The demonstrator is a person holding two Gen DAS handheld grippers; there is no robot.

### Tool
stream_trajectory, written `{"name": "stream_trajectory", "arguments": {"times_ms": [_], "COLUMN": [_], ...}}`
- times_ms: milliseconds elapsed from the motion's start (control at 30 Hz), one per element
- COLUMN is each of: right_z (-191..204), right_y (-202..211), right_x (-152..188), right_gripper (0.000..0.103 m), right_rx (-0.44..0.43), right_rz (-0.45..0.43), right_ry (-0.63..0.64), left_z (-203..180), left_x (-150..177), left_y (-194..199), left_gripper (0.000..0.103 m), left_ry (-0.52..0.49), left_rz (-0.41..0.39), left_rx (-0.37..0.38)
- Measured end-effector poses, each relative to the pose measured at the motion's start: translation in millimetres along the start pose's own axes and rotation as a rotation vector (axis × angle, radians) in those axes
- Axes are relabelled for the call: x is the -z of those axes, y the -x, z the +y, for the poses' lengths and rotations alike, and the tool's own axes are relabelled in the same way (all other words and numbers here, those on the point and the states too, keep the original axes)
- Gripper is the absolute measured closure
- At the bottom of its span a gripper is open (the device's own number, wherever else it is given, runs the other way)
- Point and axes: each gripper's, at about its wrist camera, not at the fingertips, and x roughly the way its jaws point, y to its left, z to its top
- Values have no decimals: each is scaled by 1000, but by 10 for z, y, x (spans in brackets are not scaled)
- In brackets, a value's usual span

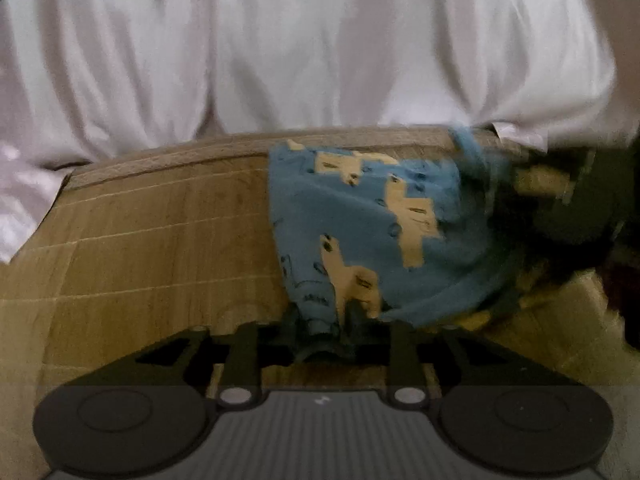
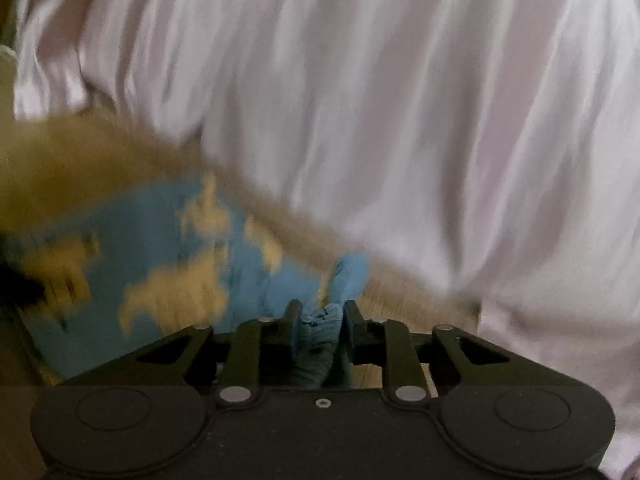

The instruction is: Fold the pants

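Blue pants (image 1: 384, 220) with cream animal shapes on wooden bench (image 1: 160, 240), left tool (image 1: 322, 322) clamped on one edge, right tool (image 2: 320, 316) clamped on bunched cloth, right view blurred, person's white shirt (image 1: 304, 48) behind

Black gripper (image 1: 322, 322), 2 silver screws, ribbed grey housing; person's white garment (image 1: 304, 52).
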Motion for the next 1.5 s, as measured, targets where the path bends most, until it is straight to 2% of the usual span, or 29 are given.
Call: {"name": "stream_trajectory", "arguments": {"times_ms": [67,133,167,200,333,367,433,500,700,967,1233,1500], "right_z": [-35,-59,-74,-99,-201,-206,-233,-242,-182,-19,208,266], "right_y": [16,26,42,66,252,311,494,706,1326,1863,2110,2074], "right_x": [75,38,23,10,14,22,40,76,138,328,615,613], "right_gripper": [69,55,37,22,17,13,8,2,1,1,1,1], "right_rx": [12,18,26,30,33,38,39,42,36,55,28,22], "right_rz": [-28,-25,-26,-30,-60,-66,-87,-108,-138,-98,-54,-46], "right_ry": [-40,-54,-52,-55,-96,-110,-151,-188,-287,-468,-492,-481], "left_z": [19,27,26,22,61,70,69,51,-31,-49,0,2], "left_x": [5,8,-2,-7,-52,-43,-27,-23,50,248,522,616], "left_y": [9,17,19,25,103,146,262,379,789,1087,1197,1223], "left_gripper": [61,57,55,48,31,28,17,11,0,0,0,0], "left_ry": [-4,-5,-5,-2,47,57,73,79,55,27,-11,-23], "left_rz": [6,11,13,15,22,18,-2,-24,-113,-154,-154,-134], "left_rx": [1,0,-3,-9,-16,-10,-6,-6,8,15,19,10]}}
